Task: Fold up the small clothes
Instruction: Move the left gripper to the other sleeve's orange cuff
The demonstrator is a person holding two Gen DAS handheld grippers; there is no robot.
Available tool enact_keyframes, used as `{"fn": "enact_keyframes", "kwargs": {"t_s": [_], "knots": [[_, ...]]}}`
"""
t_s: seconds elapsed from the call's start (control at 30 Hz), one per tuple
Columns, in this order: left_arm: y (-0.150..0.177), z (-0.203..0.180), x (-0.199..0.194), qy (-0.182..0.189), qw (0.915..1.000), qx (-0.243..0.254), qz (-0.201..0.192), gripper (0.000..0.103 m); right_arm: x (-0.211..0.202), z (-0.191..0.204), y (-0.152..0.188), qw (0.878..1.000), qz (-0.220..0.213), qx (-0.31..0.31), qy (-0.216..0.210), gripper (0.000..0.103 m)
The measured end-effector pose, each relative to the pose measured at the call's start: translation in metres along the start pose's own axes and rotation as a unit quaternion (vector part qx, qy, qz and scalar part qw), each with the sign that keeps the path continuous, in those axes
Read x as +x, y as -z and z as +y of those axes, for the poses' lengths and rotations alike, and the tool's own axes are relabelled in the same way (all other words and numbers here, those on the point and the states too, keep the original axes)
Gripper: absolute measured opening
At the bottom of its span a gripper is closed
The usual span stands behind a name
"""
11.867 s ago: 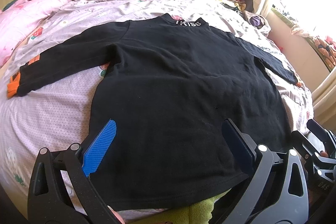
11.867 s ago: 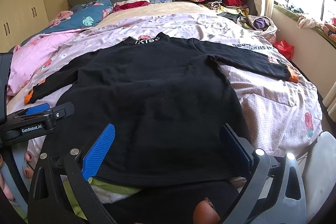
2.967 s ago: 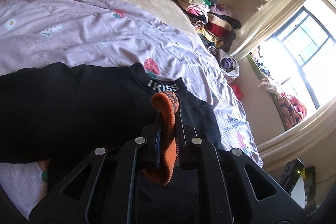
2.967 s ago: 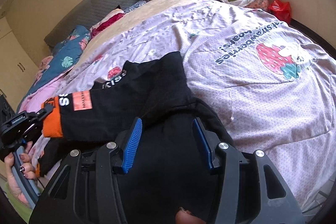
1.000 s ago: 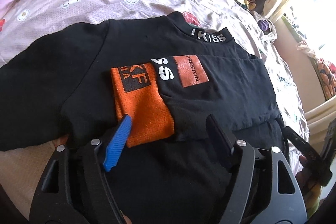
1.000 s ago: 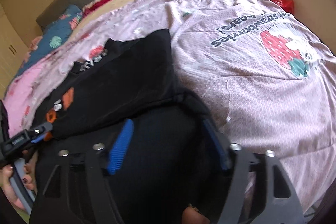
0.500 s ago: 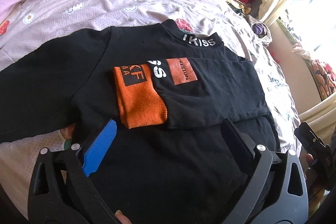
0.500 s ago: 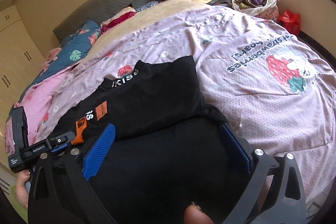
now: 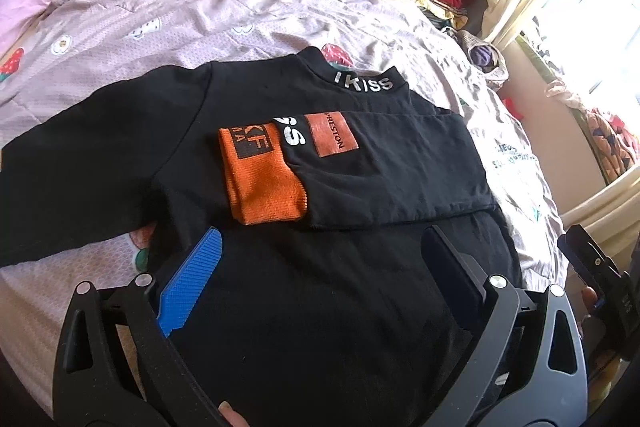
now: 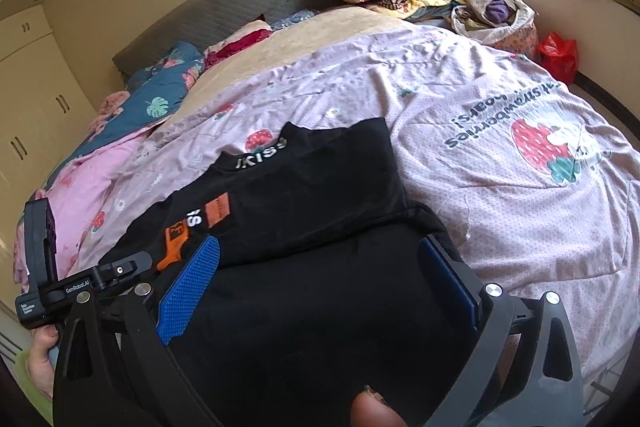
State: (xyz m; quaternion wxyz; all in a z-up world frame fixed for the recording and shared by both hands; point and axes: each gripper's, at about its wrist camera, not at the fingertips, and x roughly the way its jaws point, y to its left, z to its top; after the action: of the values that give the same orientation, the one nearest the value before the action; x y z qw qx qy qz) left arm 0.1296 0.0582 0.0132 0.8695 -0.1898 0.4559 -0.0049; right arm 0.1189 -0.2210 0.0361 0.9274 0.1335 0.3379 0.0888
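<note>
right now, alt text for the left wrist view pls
A black top lies flat on a pink bedspread, one sleeve with an orange cuff folded across its chest. The open left gripper hovers over it, holding nothing.

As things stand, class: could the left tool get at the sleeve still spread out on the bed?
Probably yes. The left tool is open and empty, and the unfolded sleeve lies flat on the quilt with nothing covering it.

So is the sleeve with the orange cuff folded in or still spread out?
Folded in. The sleeve lies across the chest of the black shirt, its orange cuff below the collar.
</note>
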Motion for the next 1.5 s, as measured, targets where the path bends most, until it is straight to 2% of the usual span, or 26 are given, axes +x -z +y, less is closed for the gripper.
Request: {"fn": "enact_keyframes", "kwargs": {"t_s": [0.43, 1.1, 1.5], "knots": [[0.005, 0.020, -0.024, -0.011, 0.9996, -0.016, -0.020, 0.093, -0.007, 0.056, -0.004, 0.998, -0.007, -0.062, -0.021, 0.098], [0.007, 0.067, -0.054, -0.025, 0.9963, -0.064, -0.052, 0.093, 0.006, 0.131, 0.001, 0.989, 0.011, -0.130, -0.066, 0.099], [0.017, 0.109, -0.058, -0.050, 0.9918, -0.105, -0.054, 0.093, 0.017, 0.182, 0.012, 0.977, 0.020, -0.196, -0.082, 0.098]]}}
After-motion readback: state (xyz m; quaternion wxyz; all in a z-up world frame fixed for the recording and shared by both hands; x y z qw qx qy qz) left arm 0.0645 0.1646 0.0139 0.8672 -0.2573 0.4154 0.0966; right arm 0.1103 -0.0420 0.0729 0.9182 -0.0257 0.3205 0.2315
